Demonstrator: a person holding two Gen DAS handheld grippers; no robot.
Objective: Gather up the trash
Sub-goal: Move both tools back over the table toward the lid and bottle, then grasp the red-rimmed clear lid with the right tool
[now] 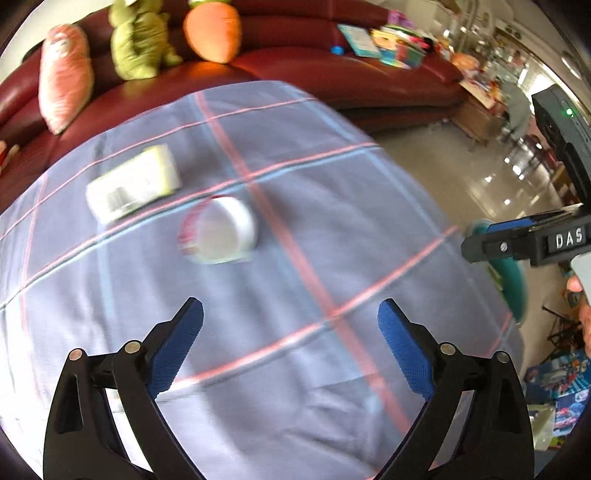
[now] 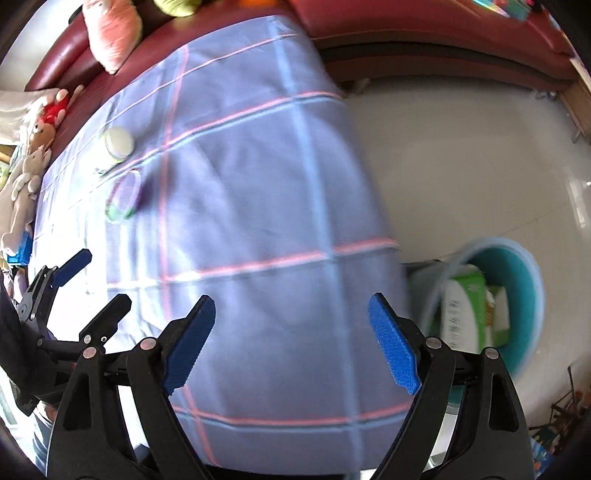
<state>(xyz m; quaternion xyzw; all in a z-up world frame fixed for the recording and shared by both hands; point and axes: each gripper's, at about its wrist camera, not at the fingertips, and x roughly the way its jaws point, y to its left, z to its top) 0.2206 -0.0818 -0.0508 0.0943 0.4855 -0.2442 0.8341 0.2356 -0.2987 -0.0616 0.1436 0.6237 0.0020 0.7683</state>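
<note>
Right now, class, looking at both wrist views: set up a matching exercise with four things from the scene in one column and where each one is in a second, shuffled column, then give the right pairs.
Things
1. green and white carton
2. white cup
3. carrot cushion
4. left gripper

Places or states
A. on the red sofa
B. lying on its side on the checked cloth
C. inside the teal bin
D. open and empty above the cloth

Pairs: 1-C, 2-B, 3-A, 4-D
</note>
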